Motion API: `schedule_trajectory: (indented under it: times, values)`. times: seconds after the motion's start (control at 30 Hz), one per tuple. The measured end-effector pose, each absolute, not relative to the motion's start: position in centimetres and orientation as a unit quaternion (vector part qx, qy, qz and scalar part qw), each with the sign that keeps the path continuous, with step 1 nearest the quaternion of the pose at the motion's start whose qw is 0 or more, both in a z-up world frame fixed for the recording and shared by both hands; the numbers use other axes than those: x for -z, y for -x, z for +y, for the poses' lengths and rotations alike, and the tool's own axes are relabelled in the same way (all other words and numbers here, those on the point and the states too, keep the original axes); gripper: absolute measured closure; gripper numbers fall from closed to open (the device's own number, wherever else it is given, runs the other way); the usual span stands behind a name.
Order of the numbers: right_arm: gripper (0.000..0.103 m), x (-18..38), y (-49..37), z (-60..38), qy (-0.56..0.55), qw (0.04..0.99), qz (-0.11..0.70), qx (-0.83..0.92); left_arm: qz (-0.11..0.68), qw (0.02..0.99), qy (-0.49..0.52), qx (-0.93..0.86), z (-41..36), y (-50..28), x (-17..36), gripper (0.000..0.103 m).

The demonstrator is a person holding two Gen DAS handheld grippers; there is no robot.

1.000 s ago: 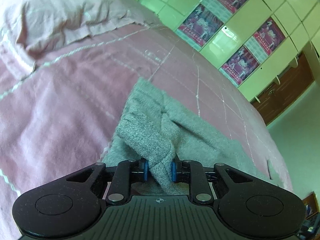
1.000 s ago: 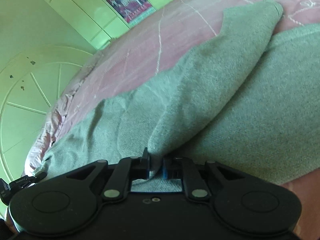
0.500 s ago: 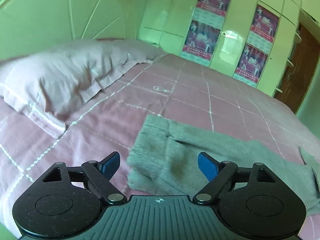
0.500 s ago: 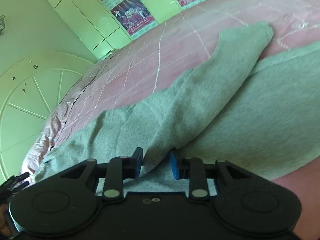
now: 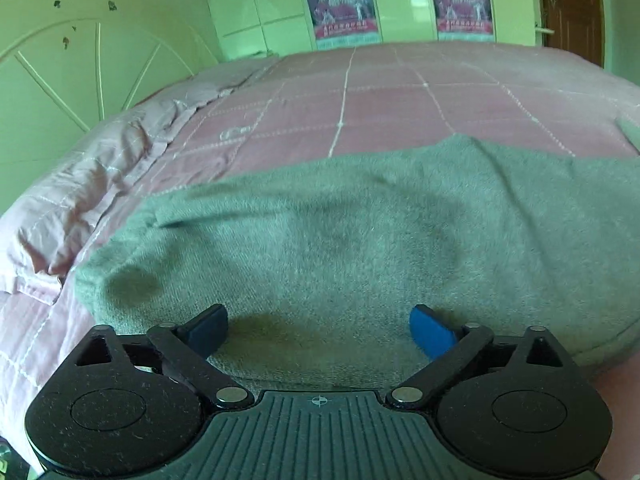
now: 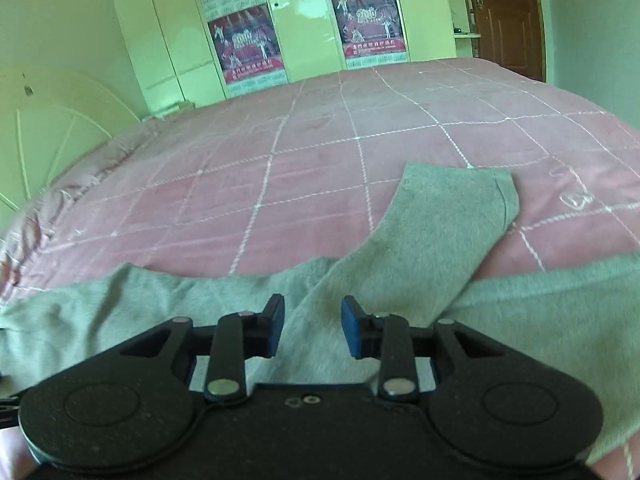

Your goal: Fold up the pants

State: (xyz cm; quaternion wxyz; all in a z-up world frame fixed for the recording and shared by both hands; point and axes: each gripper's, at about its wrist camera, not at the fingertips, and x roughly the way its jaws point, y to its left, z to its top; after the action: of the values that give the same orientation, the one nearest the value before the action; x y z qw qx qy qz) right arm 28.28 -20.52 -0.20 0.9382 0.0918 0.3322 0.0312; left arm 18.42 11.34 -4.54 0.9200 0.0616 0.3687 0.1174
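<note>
Grey knit pants (image 5: 360, 240) are lying spread across the pink checked bedspread (image 6: 320, 152), one leg end (image 6: 452, 216) folded over at an angle. Left tongs (image 5: 318, 330) are gaping wide above the fabric, holding nothing; right tongs (image 6: 313, 326) are hovering apart too, gripping nothing.

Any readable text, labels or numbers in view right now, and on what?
"2010": on the wardrobe posters, large digits mid-poster, best seen in the right wrist view.
Other poster print: too small and blurred to read.
Gray pants, pink bedspread, both grippers: no text.
</note>
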Motion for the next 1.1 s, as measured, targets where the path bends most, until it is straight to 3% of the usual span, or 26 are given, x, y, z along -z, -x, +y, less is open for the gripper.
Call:
schedule_trajectory:
  times: [0.17, 0.23, 0.6, 0.67, 0.73, 0.8, 1.0, 1.07, 1.1]
  values:
    - [0.078, 1.8, -31.1, -19.7, -0.034, 0.933, 0.357, -0.017, 0.392, 0.914, -0.025, -0.105, 12.0, -18.9, 5.3, 0.000]
    - [0.103, 2.3, -30.8, -20.1, -0.029, 0.929, 0.369, -0.018, 0.391, 0.914, -0.030, -0.105, 11.7, -18.8, 5.4, 0.000]
    - [0.103, 2.5, -21.5, -25.1, -0.071, 0.921, 0.383, 0.014, 0.388, 0.916, -0.018, -0.103, 12.2, -19.3, 5.6, 0.000]
    - [0.098, 1.9, -20.4, -25.3, -0.080, 0.929, 0.362, 0.013, 0.388, 0.916, -0.018, -0.102, 12.1, -19.2, 5.5, 0.000]
    - [0.077, 1.0, -20.5, -25.2, -0.082, 0.938, 0.337, 0.022, 0.387, 0.916, -0.018, -0.103, 12.1, -19.2, 5.5, 0.000]
    - [0.066, 0.2, -21.6, -24.9, -0.080, 0.943, 0.322, 0.026, 0.387, 0.916, -0.018, -0.103, 12.4, -19.4, 5.6, 0.000]
    - [0.062, -1.6, -26.5, -23.5, -0.017, 0.953, 0.301, 0.028, 0.387, 0.916, -0.016, -0.103, 12.6, -19.6, 5.6, 0.000]
    - [0.050, -1.2, -28.2, -23.1, 0.033, 0.944, 0.325, 0.050, 0.387, 0.916, -0.018, -0.102, 12.6, -19.8, 5.7, 0.000]
    - [0.048, -0.6, -29.0, -23.2, 0.050, 0.934, 0.349, 0.049, 0.387, 0.916, -0.018, -0.102, 12.6, -19.8, 5.7, 0.000]
